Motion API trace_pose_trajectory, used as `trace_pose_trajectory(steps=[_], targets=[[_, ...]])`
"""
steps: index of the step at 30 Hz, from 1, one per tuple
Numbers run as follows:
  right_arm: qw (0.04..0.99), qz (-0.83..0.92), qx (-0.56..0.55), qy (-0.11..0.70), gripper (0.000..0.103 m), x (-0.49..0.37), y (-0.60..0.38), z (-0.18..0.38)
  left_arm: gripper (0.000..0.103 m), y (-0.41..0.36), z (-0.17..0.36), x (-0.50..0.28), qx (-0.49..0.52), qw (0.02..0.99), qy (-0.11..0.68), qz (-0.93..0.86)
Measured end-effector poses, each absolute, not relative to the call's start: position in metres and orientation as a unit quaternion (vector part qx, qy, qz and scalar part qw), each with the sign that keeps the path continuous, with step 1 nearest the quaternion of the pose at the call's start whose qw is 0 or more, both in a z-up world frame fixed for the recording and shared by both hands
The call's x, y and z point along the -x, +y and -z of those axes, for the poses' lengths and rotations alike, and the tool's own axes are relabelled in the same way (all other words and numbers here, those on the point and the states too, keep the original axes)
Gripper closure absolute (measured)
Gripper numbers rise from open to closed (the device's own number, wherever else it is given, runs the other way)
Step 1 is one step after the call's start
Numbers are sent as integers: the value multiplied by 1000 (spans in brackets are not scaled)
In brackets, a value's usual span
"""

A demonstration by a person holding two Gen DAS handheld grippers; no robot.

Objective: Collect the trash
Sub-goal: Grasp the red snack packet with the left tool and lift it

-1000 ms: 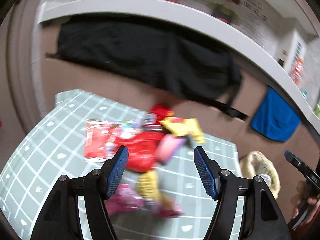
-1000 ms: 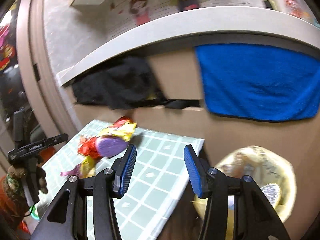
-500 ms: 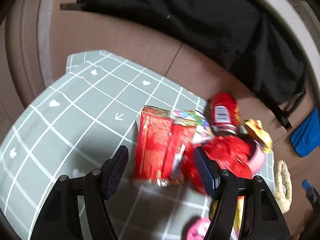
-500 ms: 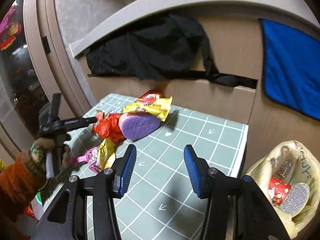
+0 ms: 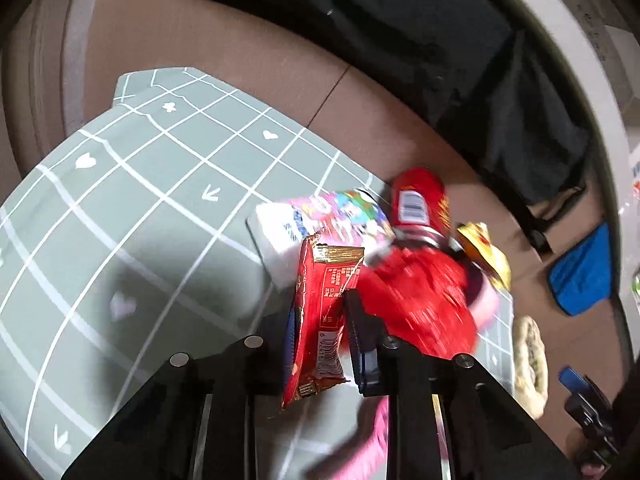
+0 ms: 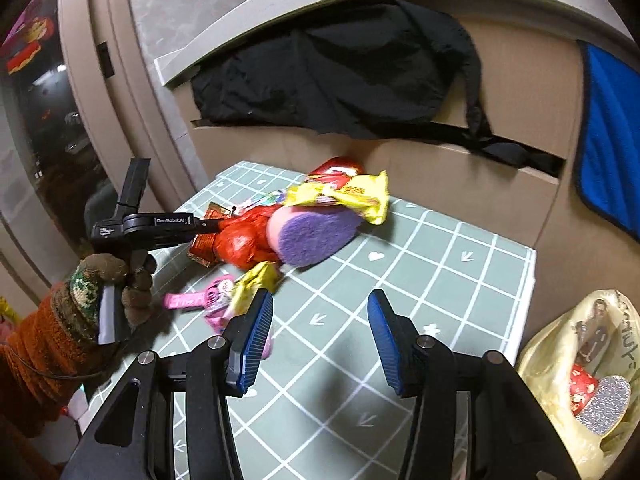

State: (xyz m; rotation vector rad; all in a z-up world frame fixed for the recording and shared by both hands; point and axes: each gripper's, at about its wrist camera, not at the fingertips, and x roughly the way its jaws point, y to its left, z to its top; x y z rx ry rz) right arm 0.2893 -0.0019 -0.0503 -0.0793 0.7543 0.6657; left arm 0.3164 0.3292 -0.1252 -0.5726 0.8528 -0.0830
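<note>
Red wrapper seemingly pinched by closing left claw, barcode only visible up close

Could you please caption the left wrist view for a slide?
Left claw closing on a red snack wrapper at the edge of a trash pile on the green grid mat.

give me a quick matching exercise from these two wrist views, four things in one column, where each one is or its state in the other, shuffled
Things:
1. red wrapper
2. purple sponge
3. yellow trash bag
4. right gripper

Places or states:
A. beside the table, off its right edge, with trash already inside
B. between the closing jaws of the left gripper
C. open, hovering over bare green tablecloth with nothing between its fingers
D. lying in the trash pile, under a yellow wrapper

Pairs: 1-B, 2-D, 3-A, 4-C
</note>
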Motion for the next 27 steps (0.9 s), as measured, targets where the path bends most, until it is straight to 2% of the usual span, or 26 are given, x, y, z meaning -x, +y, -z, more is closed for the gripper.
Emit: trace_pose_trajectory(steps=[10,13,17,20,27], targets=[[836,-394,26,381,56,-267,50,61,80,332,88,-213,250,900,357,13],[822,-417,30,387,56,-263,81,63,80,338,79,-191,235,912,337,-24],[791,-463,50,397,56,-268,137,73,80,356,75,-170,264,910,316,-42],[765,-475,50,431,67,-281,171,92,80,366,68,-153,262,915,302,-58],[744,-472,107,461,67,-294,212,123,80,375,66,-134,265,915,299,-63]])
